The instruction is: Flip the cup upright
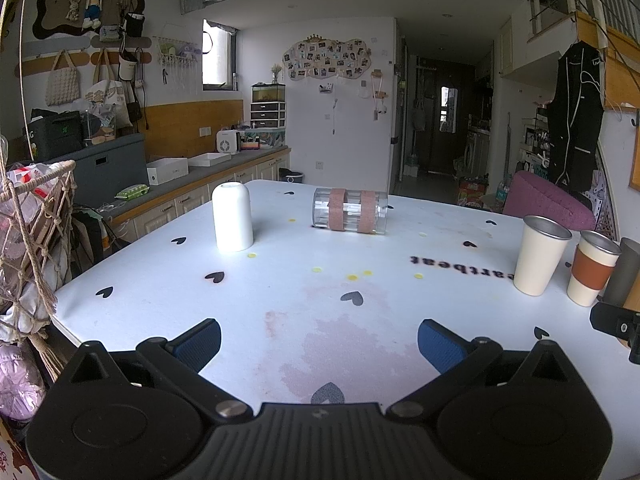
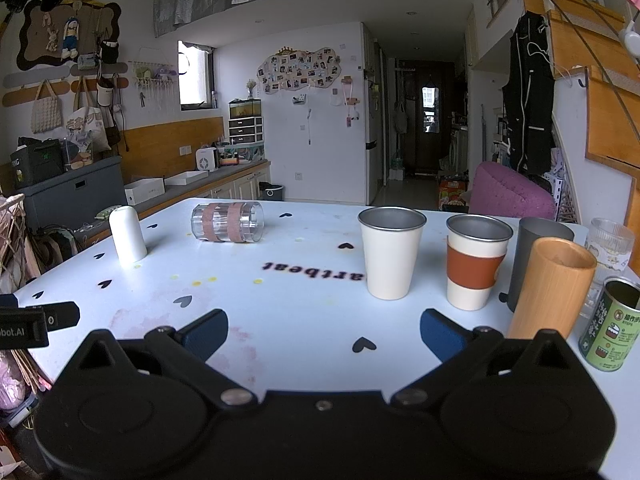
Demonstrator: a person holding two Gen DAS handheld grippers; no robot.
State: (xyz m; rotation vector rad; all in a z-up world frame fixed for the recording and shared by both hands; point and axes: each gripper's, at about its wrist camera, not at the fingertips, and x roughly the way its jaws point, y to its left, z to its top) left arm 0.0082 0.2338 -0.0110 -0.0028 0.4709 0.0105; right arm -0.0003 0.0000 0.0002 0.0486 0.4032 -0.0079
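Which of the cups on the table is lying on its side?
The clear cup with two pink bands, at the far side. The white cup stands mouth down; the cream cup and its neighbours stand mouth up.

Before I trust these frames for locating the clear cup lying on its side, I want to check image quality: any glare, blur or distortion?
Left wrist view: clear cup is sharp, bright glints along its wall; fisheye bends the table edge. Right wrist view: the same cup sits small toward the left, glinting; the printed lettering looks slightly smeared; the window is blown out.

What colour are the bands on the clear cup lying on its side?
Pinkish-brown bands on the clear cup, best seen from the left wrist.
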